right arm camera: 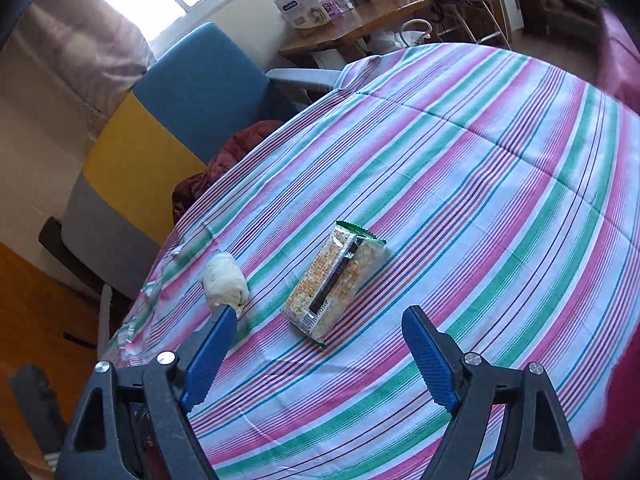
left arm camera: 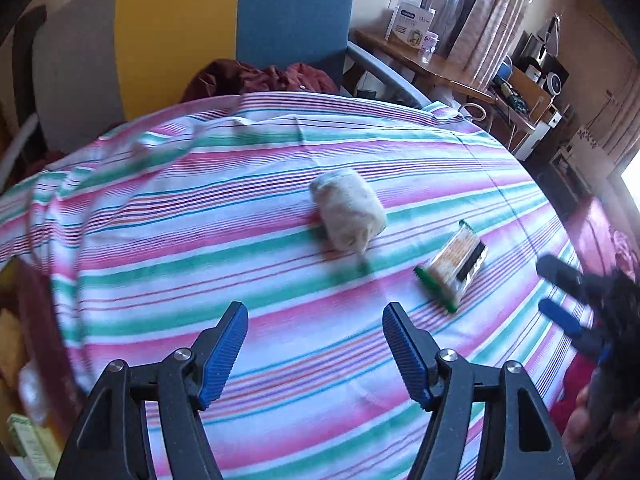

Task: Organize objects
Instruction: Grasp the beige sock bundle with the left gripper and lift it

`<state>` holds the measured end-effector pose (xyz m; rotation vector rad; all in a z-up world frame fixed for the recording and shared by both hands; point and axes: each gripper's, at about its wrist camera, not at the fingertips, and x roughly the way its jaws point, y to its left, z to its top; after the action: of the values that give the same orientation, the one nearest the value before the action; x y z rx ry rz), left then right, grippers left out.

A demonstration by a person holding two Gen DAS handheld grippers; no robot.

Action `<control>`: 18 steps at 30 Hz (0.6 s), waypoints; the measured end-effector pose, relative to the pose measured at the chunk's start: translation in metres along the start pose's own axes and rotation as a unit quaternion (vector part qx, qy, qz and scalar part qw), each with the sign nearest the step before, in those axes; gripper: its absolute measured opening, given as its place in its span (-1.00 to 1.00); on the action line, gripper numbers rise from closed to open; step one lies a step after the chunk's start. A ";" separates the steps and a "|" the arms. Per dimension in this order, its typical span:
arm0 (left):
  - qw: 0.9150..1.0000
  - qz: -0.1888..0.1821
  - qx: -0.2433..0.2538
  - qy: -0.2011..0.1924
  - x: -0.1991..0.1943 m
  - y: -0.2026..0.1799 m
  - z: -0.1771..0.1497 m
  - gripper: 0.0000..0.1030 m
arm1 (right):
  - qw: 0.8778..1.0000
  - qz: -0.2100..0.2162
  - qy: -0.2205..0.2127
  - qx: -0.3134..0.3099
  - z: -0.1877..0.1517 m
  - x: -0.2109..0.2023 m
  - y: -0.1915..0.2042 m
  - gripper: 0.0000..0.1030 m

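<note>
Left gripper (left arm camera: 315, 314): jaws spread wide, nothing between the blue ribbed pads, hovering over the striped tablecloth (left arm camera: 240, 208). Right gripper (right arm camera: 319, 318): also spread, empty, above the same cloth.

Objects on the table:
- Rolled white cloth bundle (left arm camera: 349, 210), looks like a sock or gauze roll, can't tell which. Lies on its side near the table's middle, ahead of the left gripper and slightly right of its centre line. In the right wrist view the same roll (right arm camera: 224, 280) sits left of centre, just beyond the tip of the right gripper's left finger (right arm camera: 210, 354); whether they touch is unclear.
- Snack packet (left arm camera: 454, 266), clear wrapper with green sealed ends and a dark strip, yellowish contents. Flat on the cloth, right of the roll and apart from it. In the right wrist view the packet (right arm camera: 334, 278) is directly ahead, between the lines of the two fingers but beyond the tips, long axis running diagonally near-left to far-right.

The right gripper shows up at the far right edge of the left wrist view (left arm camera: 560, 300), blurred, over the table's right edge.

Background: sofa (left arm camera: 240, 28) with grey, yellow and blue panels beyond the table, dark red fabric (left arm camera: 256, 78) heaped on it. Wooden side table (left arm camera: 420, 60) at the far right with a white box (left arm camera: 408, 20) on it.
</note>
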<state>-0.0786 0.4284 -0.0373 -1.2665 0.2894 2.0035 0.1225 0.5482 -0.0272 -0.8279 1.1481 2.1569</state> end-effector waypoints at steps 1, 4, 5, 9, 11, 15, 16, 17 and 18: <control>1.000 -0.002 -0.007 0.004 0.006 -0.002 0.006 0.38 | 1.000 0.003 0.002 0.005 0.000 0.001 -0.001 0.69; 1.000 -0.016 -0.023 0.008 0.026 -0.010 0.027 0.38 | 1.000 0.010 0.013 0.013 -0.001 0.004 -0.003 0.70; 1.000 -0.017 -0.025 0.007 0.033 -0.013 0.035 0.38 | 1.000 0.013 0.016 0.014 -0.001 0.005 -0.003 0.70; 0.999 -0.008 -0.034 0.012 0.061 -0.022 0.060 0.40 | 0.999 0.015 0.024 0.015 -0.002 0.008 -0.003 0.70; 0.999 -0.008 -0.047 0.027 0.079 -0.021 0.070 0.41 | 0.999 0.016 0.028 0.018 -0.003 0.010 -0.004 0.70; 0.998 0.009 -0.054 0.044 0.109 -0.019 0.083 0.41 | 0.999 0.011 0.036 0.016 -0.003 0.015 -0.003 0.71; 0.997 0.009 -0.053 0.049 0.116 -0.019 0.084 0.41 | 0.999 0.009 0.039 0.015 -0.004 0.017 -0.003 0.71; 0.997 0.003 -0.055 0.049 0.121 -0.017 0.085 0.45 | 0.999 0.007 0.041 0.012 -0.004 0.018 -0.002 0.71; 0.998 0.003 -0.050 0.040 0.119 -0.017 0.084 0.42 | 0.999 0.003 0.042 0.009 -0.005 0.020 -0.002 0.71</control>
<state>-0.1532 0.5410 -0.0946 -1.4117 0.2328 1.9967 0.1119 0.5487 -0.0447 -0.9165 1.2126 2.1312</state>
